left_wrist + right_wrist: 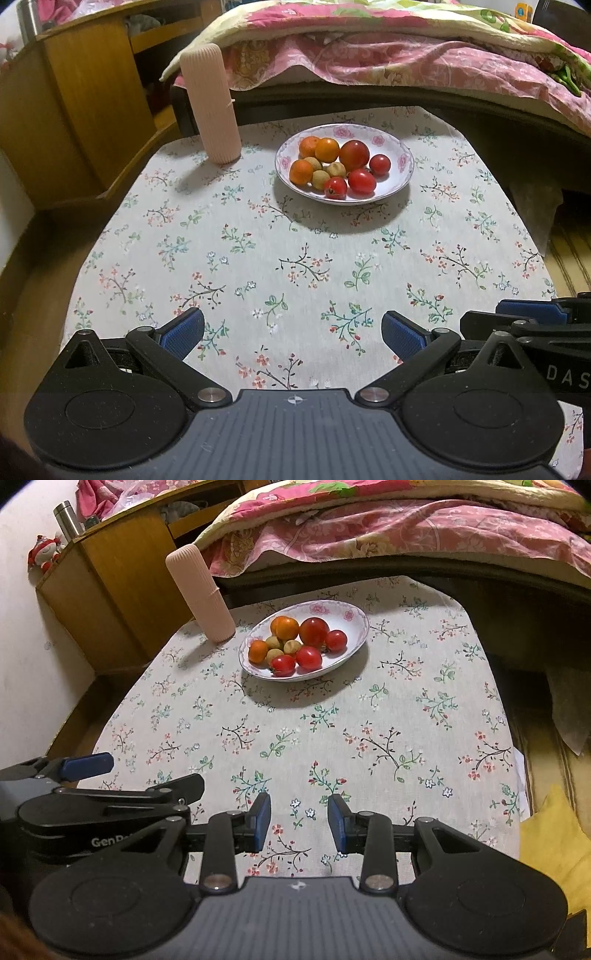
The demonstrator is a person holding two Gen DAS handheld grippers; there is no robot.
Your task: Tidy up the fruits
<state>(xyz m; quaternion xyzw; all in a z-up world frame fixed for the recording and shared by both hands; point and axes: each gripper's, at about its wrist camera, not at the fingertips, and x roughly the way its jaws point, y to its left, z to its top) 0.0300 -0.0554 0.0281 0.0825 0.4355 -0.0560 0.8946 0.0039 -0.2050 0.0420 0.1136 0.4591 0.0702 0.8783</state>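
A: Where is the fruit sitting?

B: It is all lying in the plate (400, 162), well ahead of the left gripper (293, 334) and a little to the right of its fingers (184, 332). Three oranges (327, 149) are sitting at the plate's far left, three small tan fruits (320, 180) are lying in the middle, and four tomatoes (354, 155) are filling the near and right side.

A: And from the other side?

B: The right gripper (299, 825) is hovering over the flowered table (406, 720), with the plate (354, 627) ahead and slightly left of its fingers (262, 823).

A: How are the fingers standing?

B: The left ones are spreading wide, holding nothing. The right ones are sitting at a narrower gap, also holding nothing.

A: Anything else near?

B: A pink ribbed tube (212, 105) is standing upright just left of the plate, apart from it. A bed (406, 48) is lying beyond the table.
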